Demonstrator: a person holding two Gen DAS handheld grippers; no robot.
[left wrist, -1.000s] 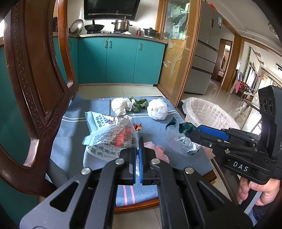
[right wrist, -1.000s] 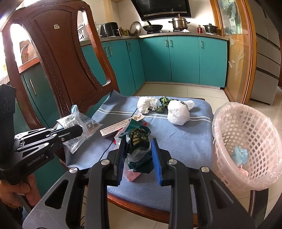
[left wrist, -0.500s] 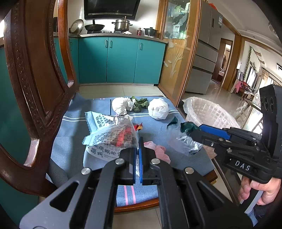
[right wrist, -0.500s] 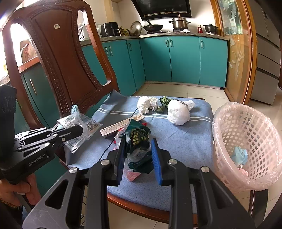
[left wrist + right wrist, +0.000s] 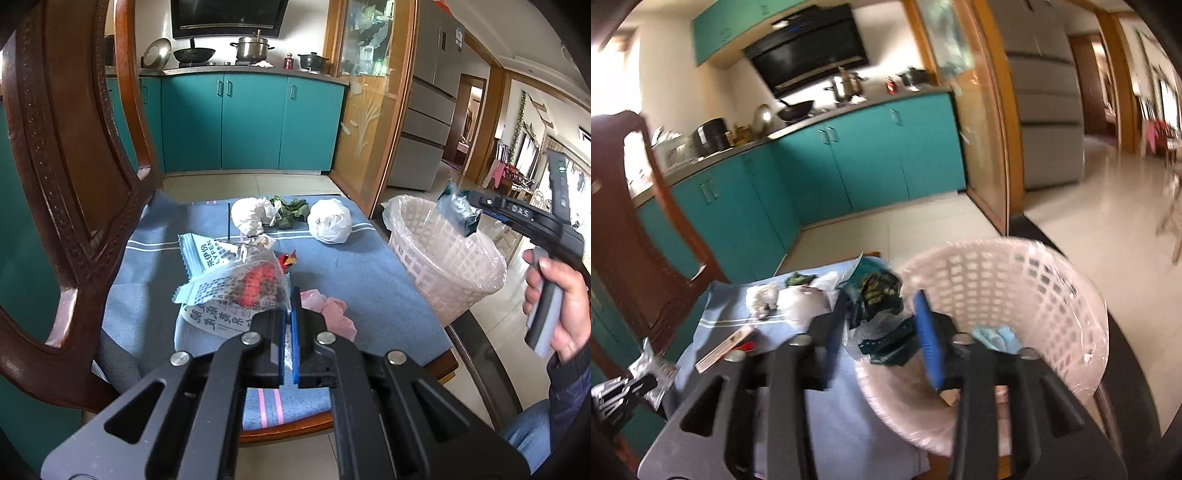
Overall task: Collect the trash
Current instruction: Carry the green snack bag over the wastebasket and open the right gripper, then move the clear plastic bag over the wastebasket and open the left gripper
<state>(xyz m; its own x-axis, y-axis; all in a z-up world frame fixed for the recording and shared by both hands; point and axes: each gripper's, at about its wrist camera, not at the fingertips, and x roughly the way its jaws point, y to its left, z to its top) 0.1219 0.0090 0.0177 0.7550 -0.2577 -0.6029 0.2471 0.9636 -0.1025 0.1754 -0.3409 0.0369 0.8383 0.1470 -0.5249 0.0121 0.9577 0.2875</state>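
Observation:
My left gripper [image 5: 288, 314] is shut on a clear snack bag [image 5: 236, 280] with blue print and red contents, held just above the blue cloth on the chair seat [image 5: 354, 269]. My right gripper [image 5: 879, 328] is shut on a crumpled dark green wrapper [image 5: 882, 314] and holds it at the rim of the white mesh trash basket [image 5: 1015, 280]. In the left wrist view the green wrapper [image 5: 458, 214] hangs over the basket [image 5: 443, 258]. A blue item [image 5: 997, 336] lies inside the basket.
On the cloth lie two white crumpled bags [image 5: 330, 221], [image 5: 255, 216], green leaves [image 5: 288, 210], a pink wrapper [image 5: 332, 314], a small red scrap [image 5: 286, 258] and a thin black stick [image 5: 229, 221]. The wooden chair back [image 5: 74, 166] rises at the left. Teal cabinets [image 5: 251, 122] stand behind.
My right gripper has lifted the green wrapper off the cloth and swung right, over the basket's rim. My left gripper has kept still with the snack bag.

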